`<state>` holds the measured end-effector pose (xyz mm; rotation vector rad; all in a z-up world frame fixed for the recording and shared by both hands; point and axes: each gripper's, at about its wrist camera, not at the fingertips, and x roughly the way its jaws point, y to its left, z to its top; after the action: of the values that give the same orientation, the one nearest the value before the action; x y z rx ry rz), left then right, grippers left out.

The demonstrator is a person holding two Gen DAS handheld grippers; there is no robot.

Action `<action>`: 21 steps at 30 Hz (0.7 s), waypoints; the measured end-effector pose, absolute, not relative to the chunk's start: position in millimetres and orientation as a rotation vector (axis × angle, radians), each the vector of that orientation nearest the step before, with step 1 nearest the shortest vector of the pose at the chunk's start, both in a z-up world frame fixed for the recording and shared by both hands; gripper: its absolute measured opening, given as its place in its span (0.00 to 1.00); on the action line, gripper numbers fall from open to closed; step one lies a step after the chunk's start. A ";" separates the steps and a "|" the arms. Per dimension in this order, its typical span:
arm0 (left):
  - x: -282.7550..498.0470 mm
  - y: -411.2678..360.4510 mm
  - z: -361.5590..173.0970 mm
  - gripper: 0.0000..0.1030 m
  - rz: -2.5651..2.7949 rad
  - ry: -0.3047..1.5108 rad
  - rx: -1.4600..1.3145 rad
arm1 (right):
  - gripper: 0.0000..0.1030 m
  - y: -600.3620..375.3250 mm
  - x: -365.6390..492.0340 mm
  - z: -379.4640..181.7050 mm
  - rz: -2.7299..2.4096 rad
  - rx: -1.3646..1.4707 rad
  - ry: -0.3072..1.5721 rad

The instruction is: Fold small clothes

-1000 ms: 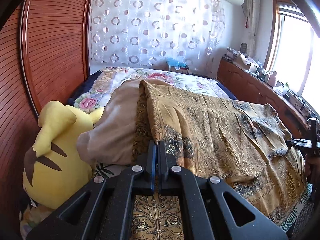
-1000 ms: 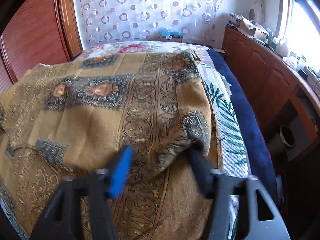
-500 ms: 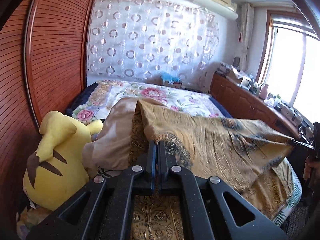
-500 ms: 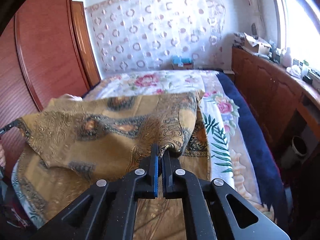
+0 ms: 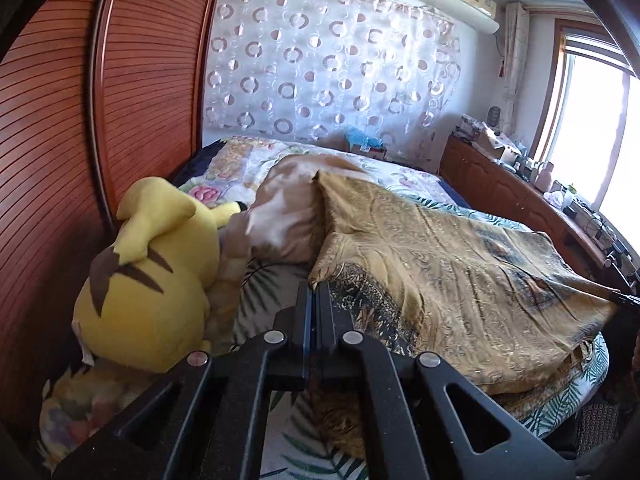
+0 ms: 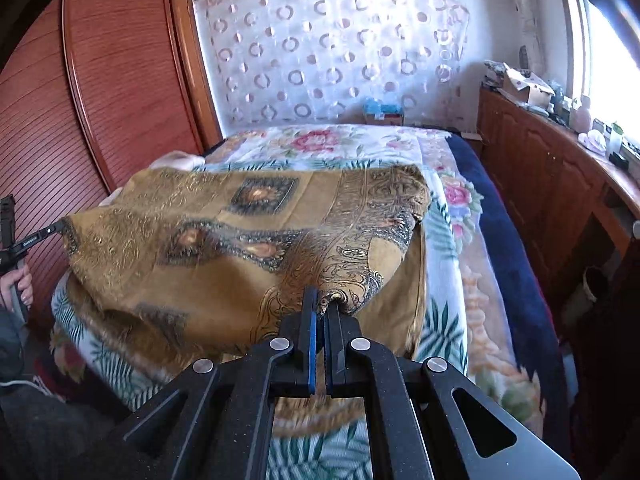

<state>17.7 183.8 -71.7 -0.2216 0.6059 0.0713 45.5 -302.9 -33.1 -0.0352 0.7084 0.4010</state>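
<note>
A golden-brown patterned cloth [image 5: 452, 264] is stretched above the bed between my two grippers; it also shows in the right wrist view [image 6: 240, 248]. My left gripper [image 5: 316, 286] is shut on its near left corner. My right gripper [image 6: 325, 300] is shut on its near right corner. The cloth's far part rests on the bed, with a lower layer hanging under the lifted one. The tip of my right gripper shows at the far right of the left wrist view [image 5: 624, 298]. The left gripper's tip shows at the far left of the right wrist view [image 6: 40, 236].
A yellow plush toy [image 5: 148, 280] and a beige pillow [image 5: 284, 220] lie at the bed's left. The floral bedspread [image 6: 332, 144] covers the bed. A wooden wardrobe [image 5: 60, 140] stands on the left, a wooden sideboard [image 6: 552, 184] with clutter on the right.
My right gripper shut on the cloth's corner and lifted it. Both grippers have raised the cloth edge and pulled it back toward the near end of the bed.
</note>
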 end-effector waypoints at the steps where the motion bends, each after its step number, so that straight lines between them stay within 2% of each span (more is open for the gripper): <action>1: 18.4 184.2 -73.3 0.02 0.073 0.614 -0.222 | 0.02 -304.3 43.3 -33.3 0.403 -0.032 0.713; 7: 18.1 179.2 -88.4 0.02 0.088 0.674 -0.198 | 0.02 -306.2 52.7 -49.6 0.369 -0.048 0.790; 10: 16.9 177.5 -91.3 0.02 0.093 0.685 -0.190 | 0.09 -299.2 59.0 -51.9 0.355 -0.057 0.820; 16: 10.4 168.9 -85.7 0.02 0.102 0.675 -0.148 | 0.12 -291.0 45.1 -39.9 0.340 -0.088 0.813; 18: 9.9 167.4 -83.2 0.02 0.099 0.672 -0.143 | 0.16 -292.6 37.5 -36.5 0.332 -0.092 0.803; 19: 11.0 167.3 -82.0 0.02 0.098 0.674 -0.144 | 0.24 -294.0 34.8 -36.4 0.327 -0.098 0.799; 20: 11.5 167.1 -80.9 0.03 0.096 0.676 -0.144 | 0.37 -294.4 33.2 -36.2 0.311 -0.111 0.792; 21: 11.5 166.0 -80.0 0.07 0.099 0.677 -0.141 | 0.43 -294.5 32.3 -34.6 0.292 -0.121 0.784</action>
<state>11.5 166.0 -80.0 -0.1413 0.6772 0.0988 32.3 -294.5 -34.6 -0.1206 0.7839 0.2919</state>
